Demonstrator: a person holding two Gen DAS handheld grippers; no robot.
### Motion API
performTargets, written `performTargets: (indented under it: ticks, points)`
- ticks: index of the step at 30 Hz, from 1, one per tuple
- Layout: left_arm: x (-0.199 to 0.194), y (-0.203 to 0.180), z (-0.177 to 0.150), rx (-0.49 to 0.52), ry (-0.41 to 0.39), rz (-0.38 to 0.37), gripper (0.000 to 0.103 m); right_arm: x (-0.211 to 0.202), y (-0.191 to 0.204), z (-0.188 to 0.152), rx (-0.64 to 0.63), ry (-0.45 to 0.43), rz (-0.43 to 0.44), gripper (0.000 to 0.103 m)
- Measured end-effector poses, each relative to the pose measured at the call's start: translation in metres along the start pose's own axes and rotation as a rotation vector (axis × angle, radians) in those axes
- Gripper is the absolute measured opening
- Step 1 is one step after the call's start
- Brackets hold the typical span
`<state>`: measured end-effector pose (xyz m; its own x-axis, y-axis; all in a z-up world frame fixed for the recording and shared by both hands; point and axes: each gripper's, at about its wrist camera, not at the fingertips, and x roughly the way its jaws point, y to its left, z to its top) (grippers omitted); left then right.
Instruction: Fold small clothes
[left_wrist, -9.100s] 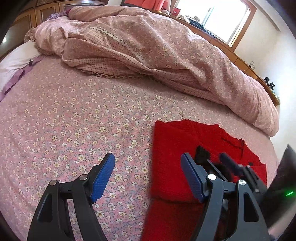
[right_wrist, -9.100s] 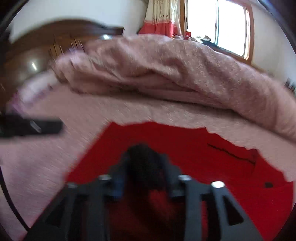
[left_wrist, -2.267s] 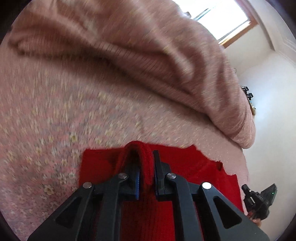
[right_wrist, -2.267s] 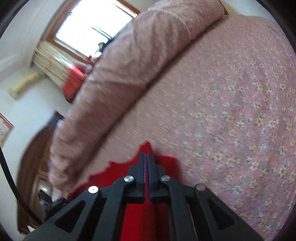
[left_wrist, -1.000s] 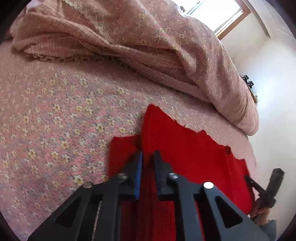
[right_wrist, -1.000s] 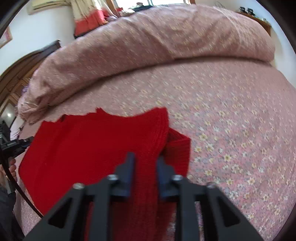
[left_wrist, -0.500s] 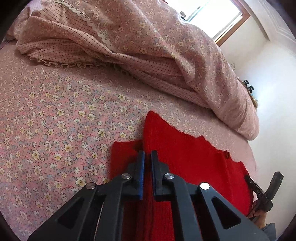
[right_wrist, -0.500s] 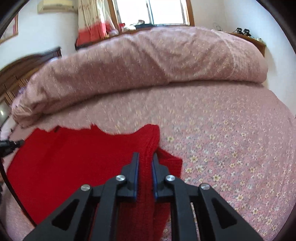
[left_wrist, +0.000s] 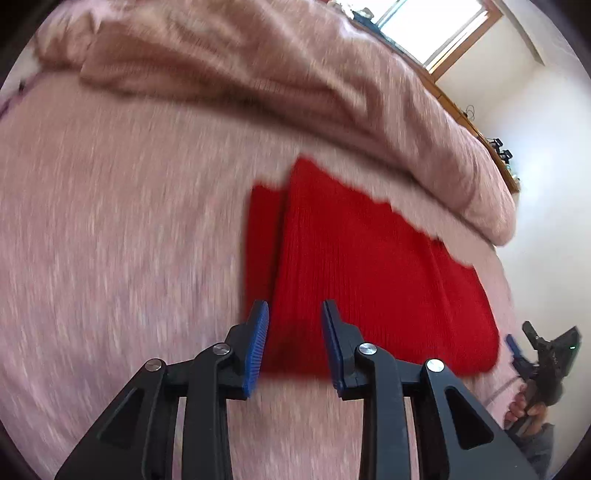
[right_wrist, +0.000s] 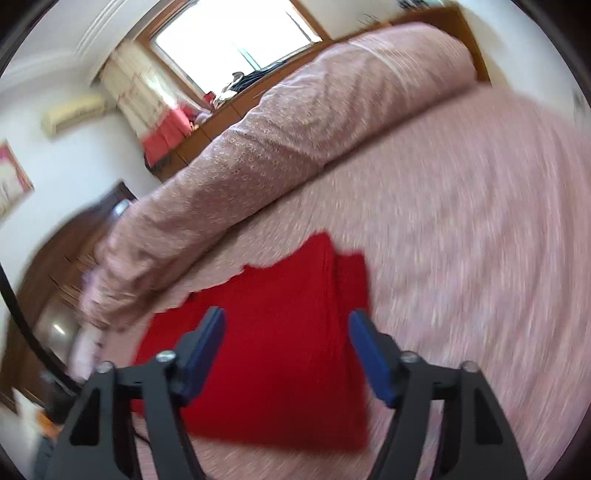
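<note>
Red sweater (left_wrist: 354, 266) folded on bed (left_wrist: 110, 221) | left claw (left_wrist: 293, 338), right claw (right_wrist: 286, 354) opening, empty | risk: 10 o'clock flap springs open

My left gripper (left_wrist: 294, 334) sits at lower centre of its view, jaws opening, nothing pressed between the blue pads. My right gripper (right_wrist: 288, 352) fills the bottom of its view, jaws opening wide. My right hand (left_wrist: 532, 413) shows at the left view's lower right edge.

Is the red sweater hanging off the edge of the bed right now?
No, the red sweater lies flat on the flowered bedsheet, with sheet showing around its visible edges.
</note>
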<state>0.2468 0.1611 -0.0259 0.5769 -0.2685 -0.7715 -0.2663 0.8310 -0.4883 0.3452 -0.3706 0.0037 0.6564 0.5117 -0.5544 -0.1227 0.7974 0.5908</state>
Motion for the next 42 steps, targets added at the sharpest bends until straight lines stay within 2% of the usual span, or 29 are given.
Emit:
performTargets:
  ticks: [2,4,6,9,10,12,14,19,30,33,41,42]
  points:
    - [-0.001,0.007,-0.017,-0.024,0.049,-0.032,0.027,-0.008,-0.009,-0.020,0.084,0.032,0.082,0.079]
    - [-0.002,0.016,-0.035,-0.065,0.090,-0.102,0.029,-0.014,-0.018,-0.040,0.145,0.059,0.138,0.083]
    - [-0.003,0.022,-0.049,-0.098,0.099,-0.138,0.038,-0.020,-0.029,-0.062,0.206,0.070,0.162,0.091]
    - [-0.001,0.030,-0.060,-0.150,0.096,-0.172,0.052,-0.020,-0.045,-0.089,0.297,0.112,0.191,0.095]
    - [0.001,0.034,-0.062,-0.176,0.099,-0.196,0.052,-0.019,-0.049,-0.097,0.313,0.119,0.203,0.095]
    - [0.005,0.037,-0.066,-0.223,0.100,-0.233,0.055,-0.024,-0.047,-0.102,0.287,0.080,0.215,0.095]
    - [0.006,0.040,-0.063,-0.242,0.096,-0.259,0.055,-0.023,-0.042,-0.105,0.272,0.082,0.201,0.096]
    - [0.017,0.040,-0.049,-0.293,0.078,-0.313,0.055,-0.006,-0.036,-0.095,0.293,0.088,0.203,0.101]
    - [0.052,0.019,-0.017,-0.260,0.060,-0.297,0.060,0.036,-0.034,-0.055,0.370,0.074,0.224,0.103]
    - [0.062,0.020,-0.006,-0.280,0.063,-0.315,0.060,0.048,-0.031,-0.047,0.361,0.057,0.226,0.103]
    - [0.075,0.022,0.006,-0.298,0.020,-0.348,0.060,0.077,-0.012,-0.036,0.252,0.035,0.136,0.103]
    - [0.075,0.021,0.007,-0.293,0.010,-0.343,0.055,0.078,-0.010,-0.036,0.236,0.037,0.128,0.098]
